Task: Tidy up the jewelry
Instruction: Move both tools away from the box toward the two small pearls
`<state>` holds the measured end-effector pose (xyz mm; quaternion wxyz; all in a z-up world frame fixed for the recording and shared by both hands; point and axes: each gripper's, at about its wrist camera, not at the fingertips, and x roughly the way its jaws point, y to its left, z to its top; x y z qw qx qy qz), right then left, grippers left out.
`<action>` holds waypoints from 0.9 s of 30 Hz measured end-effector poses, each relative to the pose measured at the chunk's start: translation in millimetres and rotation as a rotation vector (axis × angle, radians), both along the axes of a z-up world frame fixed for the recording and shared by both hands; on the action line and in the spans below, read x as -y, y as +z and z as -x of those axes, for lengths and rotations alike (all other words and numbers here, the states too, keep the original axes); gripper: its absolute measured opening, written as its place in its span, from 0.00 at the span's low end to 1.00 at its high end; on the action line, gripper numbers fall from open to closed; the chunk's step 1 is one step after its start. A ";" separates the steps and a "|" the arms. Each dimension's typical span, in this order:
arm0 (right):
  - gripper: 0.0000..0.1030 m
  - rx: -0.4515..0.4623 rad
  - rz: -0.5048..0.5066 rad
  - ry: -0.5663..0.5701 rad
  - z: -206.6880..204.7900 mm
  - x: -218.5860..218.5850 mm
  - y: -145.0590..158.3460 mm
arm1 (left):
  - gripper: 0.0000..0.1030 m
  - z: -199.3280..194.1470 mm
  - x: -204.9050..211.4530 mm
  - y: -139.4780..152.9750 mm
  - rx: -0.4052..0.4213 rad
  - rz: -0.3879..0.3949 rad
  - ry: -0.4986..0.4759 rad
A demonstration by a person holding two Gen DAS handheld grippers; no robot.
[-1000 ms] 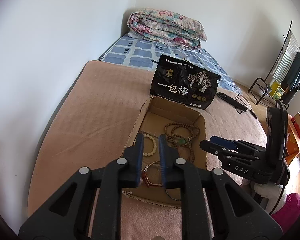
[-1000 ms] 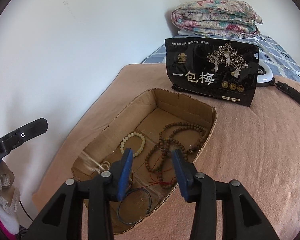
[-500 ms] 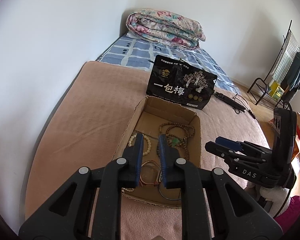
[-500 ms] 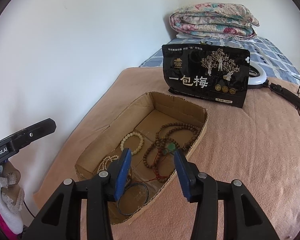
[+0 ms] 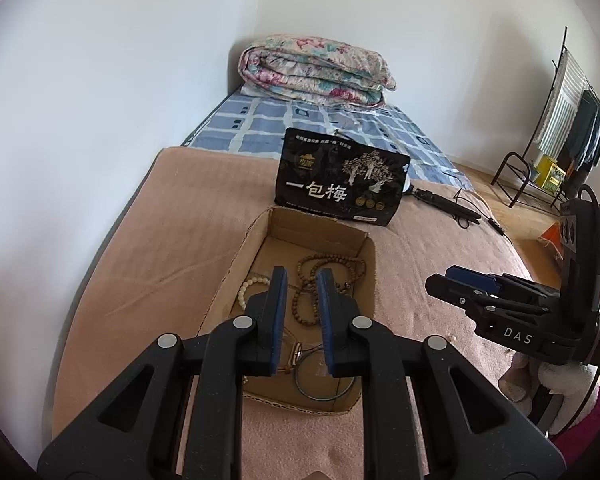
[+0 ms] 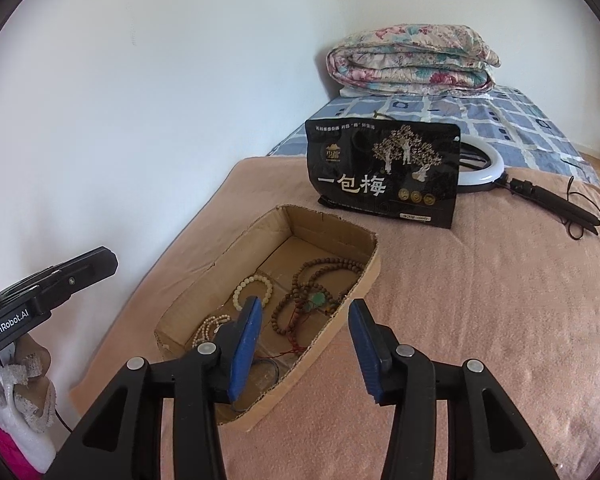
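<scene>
I have pulled both grippers back; the box of beads now sits farther ahead of my empty, parted jaws.

Brown cardboard box holds brown wooden beads with a green pendant and a cream bead bracelet. Behind the box: black pouch with gold trees, blue-checked sheet, floral quilt.

box on bed | beads in box | bag behind box | quilt behind bag
</scene>
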<state>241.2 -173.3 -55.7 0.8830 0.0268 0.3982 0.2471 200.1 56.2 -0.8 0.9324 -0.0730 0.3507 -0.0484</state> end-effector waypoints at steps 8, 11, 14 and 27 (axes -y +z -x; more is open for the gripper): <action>0.51 0.043 0.013 -0.017 19.4 24.6 19.4 | 0.13 18.8 25.7 15.5 0.060 -0.024 -0.035; 0.54 0.053 0.014 -0.034 26.0 38.0 24.5 | 0.13 23.7 36.5 18.0 0.070 -0.035 -0.057; 0.70 0.064 0.024 -0.064 32.3 52.7 28.6 | 0.14 27.7 48.5 19.0 0.076 -0.047 -0.077; 0.90 0.102 0.058 -0.213 58.1 127.6 39.3 | 0.42 30.7 105.3 12.6 0.070 -0.064 -0.178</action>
